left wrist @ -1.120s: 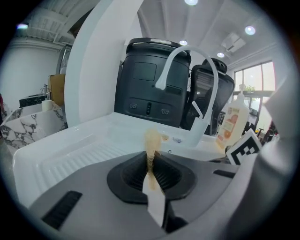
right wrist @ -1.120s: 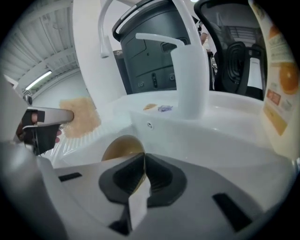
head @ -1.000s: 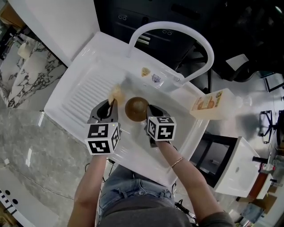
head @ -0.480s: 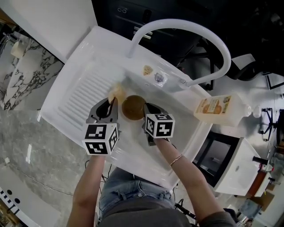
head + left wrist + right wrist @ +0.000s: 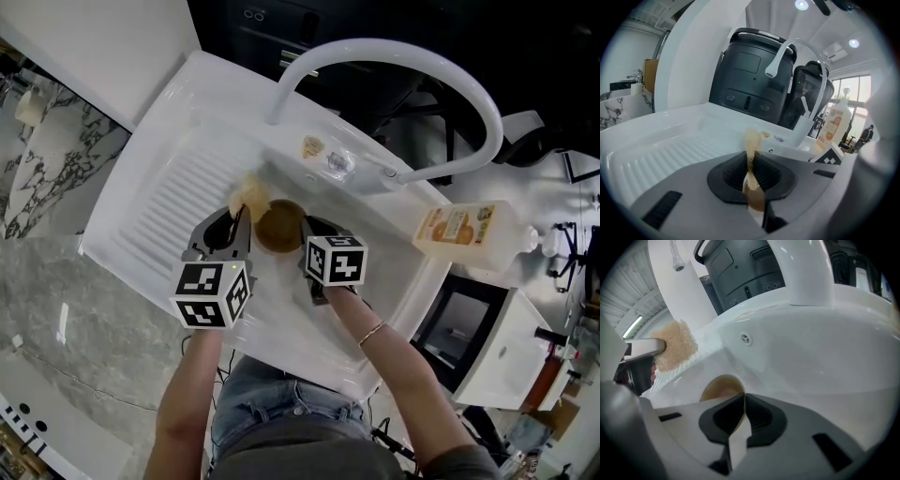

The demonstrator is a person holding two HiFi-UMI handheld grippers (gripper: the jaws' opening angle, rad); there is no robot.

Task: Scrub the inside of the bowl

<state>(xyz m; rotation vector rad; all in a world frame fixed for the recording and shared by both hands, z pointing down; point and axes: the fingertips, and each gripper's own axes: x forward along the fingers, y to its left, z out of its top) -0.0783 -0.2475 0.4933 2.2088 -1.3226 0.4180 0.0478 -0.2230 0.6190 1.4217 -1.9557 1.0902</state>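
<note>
Both bare arms reach forward and down, side by side. The left gripper (image 5: 236,217) has its jaws pressed on a sponge (image 5: 248,195). The right gripper (image 5: 302,232), just beside it, pinches the bowl (image 5: 279,225) rim, jaws nearly together.

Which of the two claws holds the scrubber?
The left claw: the beige scrubber is pinched in its jaws. The right claw is shut on the rim of the brown bowl instead.

The left tongs (image 5: 238,218) hold a sponge (image 5: 248,195) beside the brown bowl (image 5: 278,228), right tongs (image 5: 306,229) on its rim.
</note>
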